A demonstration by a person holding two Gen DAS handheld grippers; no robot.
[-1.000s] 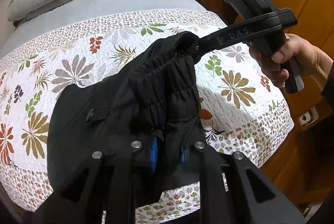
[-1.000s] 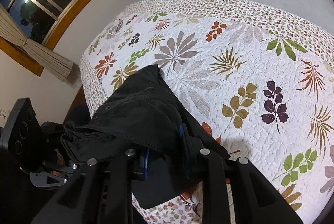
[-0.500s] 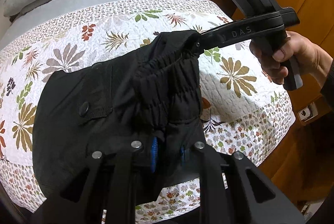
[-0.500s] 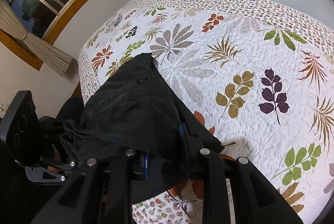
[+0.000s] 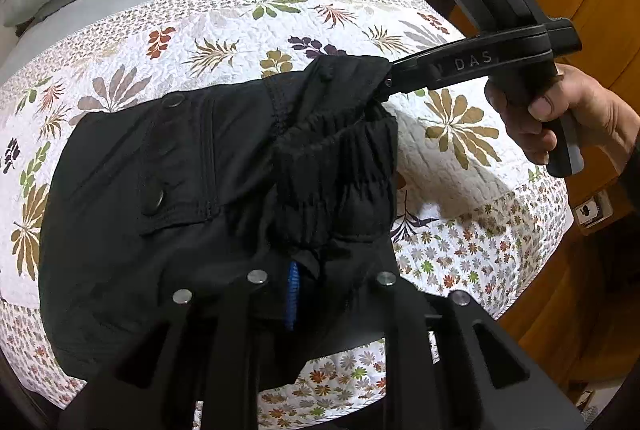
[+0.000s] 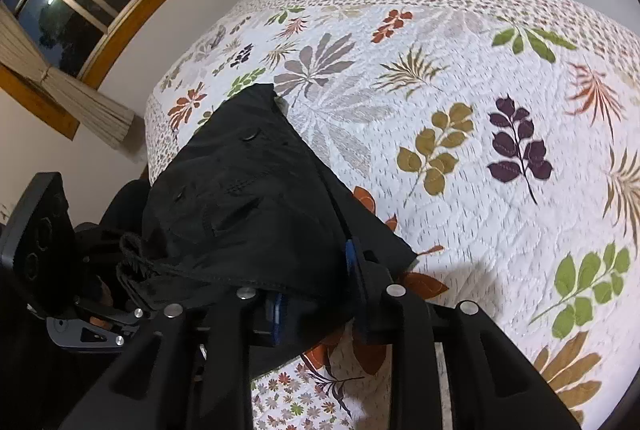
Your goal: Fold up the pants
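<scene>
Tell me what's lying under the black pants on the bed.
The black pants lie on the leaf-print quilt, which shows all around them and over the bed's edge. Whatever is directly beneath the fabric is covered; nothing else pokes out.

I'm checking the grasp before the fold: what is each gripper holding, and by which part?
Both hold the black pants by the elastic waistband, the left gripper at its near end, the right gripper at its far end; both jaws are opening.

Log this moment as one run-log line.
step: lay pants on quilt | left gripper: opening, pants between | right gripper: opening, waistband between | quilt
</scene>
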